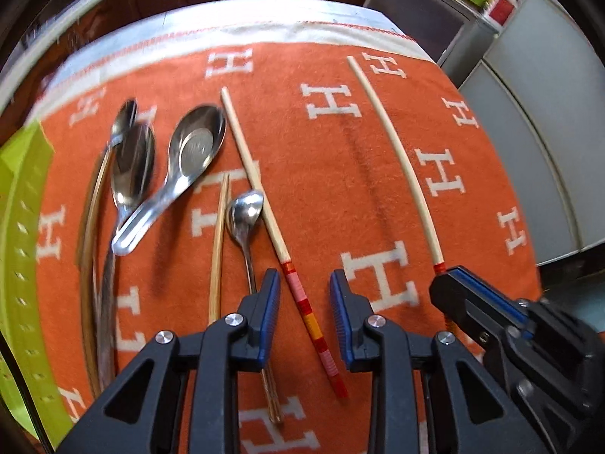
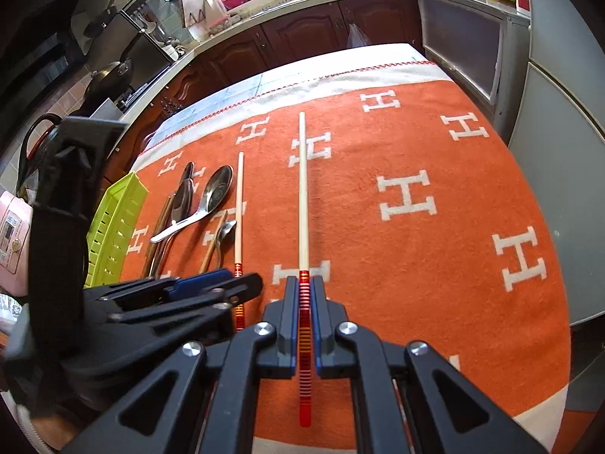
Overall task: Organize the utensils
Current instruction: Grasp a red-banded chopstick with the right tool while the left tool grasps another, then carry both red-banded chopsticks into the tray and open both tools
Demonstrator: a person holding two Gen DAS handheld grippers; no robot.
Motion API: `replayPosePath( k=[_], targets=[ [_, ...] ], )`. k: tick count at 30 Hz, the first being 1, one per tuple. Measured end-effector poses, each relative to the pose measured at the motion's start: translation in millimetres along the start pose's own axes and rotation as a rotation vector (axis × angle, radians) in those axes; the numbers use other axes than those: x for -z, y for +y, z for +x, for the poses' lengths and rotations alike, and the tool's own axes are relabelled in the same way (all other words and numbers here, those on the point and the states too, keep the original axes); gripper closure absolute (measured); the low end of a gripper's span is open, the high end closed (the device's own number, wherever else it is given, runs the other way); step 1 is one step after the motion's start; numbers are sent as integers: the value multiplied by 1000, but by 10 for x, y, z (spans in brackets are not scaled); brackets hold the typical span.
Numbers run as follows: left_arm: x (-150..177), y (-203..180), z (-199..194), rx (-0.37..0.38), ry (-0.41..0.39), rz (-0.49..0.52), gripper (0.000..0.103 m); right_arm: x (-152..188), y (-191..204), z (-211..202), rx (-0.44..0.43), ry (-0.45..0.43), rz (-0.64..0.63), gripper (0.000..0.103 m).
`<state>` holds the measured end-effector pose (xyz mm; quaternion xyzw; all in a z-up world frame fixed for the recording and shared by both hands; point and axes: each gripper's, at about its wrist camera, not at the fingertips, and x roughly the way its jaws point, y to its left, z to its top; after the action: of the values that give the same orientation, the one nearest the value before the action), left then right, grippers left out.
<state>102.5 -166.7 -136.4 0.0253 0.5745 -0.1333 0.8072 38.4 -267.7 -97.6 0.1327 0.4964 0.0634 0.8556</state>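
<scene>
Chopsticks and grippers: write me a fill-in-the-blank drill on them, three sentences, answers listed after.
1. The right gripper is shut on a pale ____ with a striped red end.
2. The left gripper is ____, its fingers either side of the second chopstick.
3. The basket beside the spoons is ____ in colour.

Missing words: chopstick; open; green

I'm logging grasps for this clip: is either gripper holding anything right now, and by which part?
The right gripper is shut on a pale chopstick, gripping its red-striped handle end. The left gripper is open, straddling another chopstick, holding nothing.
</scene>
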Motion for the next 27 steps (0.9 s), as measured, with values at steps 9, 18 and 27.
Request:
replayPosePath(
  k=[9,18,27],
  targets=[
    [-22,-76,4,-16,-77,51,100,14,-123,-45,11,-16,45,97],
    [33,310,-747,85,-176,-7,100,-27,-92,-161,-58,-17,83,98],
    [244,1484,-1464,-101,-244,-157,100,-110,446,-270,-219,24,35,98]
  ],
)
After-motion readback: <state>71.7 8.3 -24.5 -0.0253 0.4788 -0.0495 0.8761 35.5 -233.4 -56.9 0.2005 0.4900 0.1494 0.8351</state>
